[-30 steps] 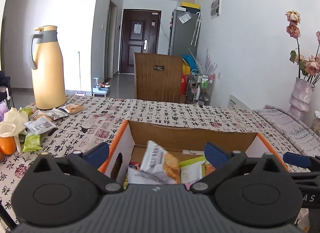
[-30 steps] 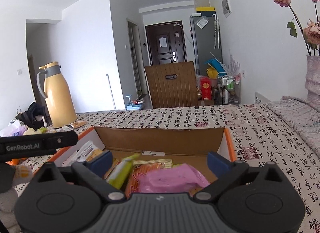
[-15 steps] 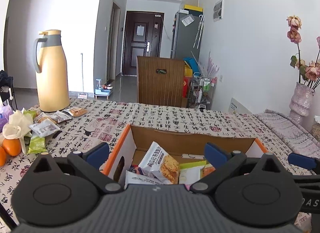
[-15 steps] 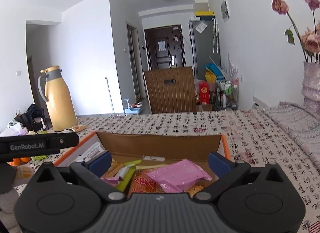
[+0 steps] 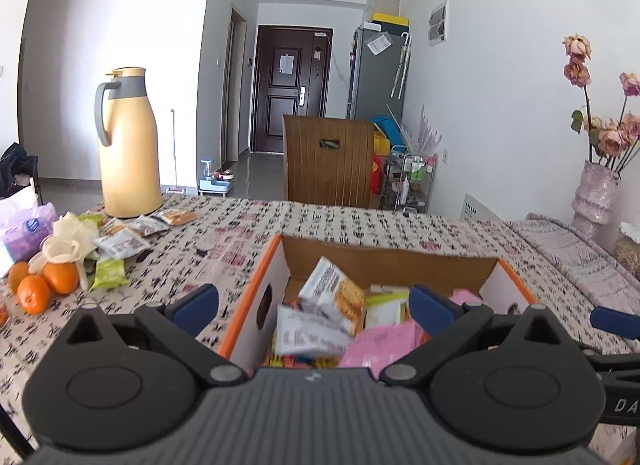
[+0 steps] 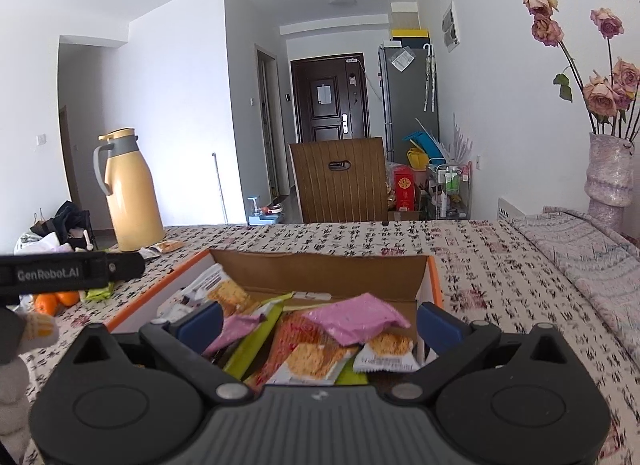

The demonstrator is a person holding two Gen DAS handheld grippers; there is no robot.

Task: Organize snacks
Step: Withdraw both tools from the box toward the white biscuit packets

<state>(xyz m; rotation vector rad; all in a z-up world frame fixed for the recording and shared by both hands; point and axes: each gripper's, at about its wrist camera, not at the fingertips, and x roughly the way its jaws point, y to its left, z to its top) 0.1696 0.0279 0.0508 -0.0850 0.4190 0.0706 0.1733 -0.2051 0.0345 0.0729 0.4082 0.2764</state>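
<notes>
Left tongs (image 5: 314, 303) gaped empty above the cardboard box (image 5: 384, 261) of snack packets (image 5: 334, 299); loose snacks (image 5: 120, 243) lay far left on the table (image 5: 240, 233). Right tongs (image 6: 318, 321) likewise stood open and empty over a pink packet (image 6: 356, 319) in that box.

From my left claw (image 5: 314, 303) the camera looks low and close over the snack box (image 5: 256, 289) toward the far door (image 5: 292, 89); my right claw (image 6: 318, 323) faces the same way from just beside it. Both views share box, yellow jug (image 6: 130, 193), chair (image 6: 340, 181) and tabletop (image 6: 480, 265).
</notes>
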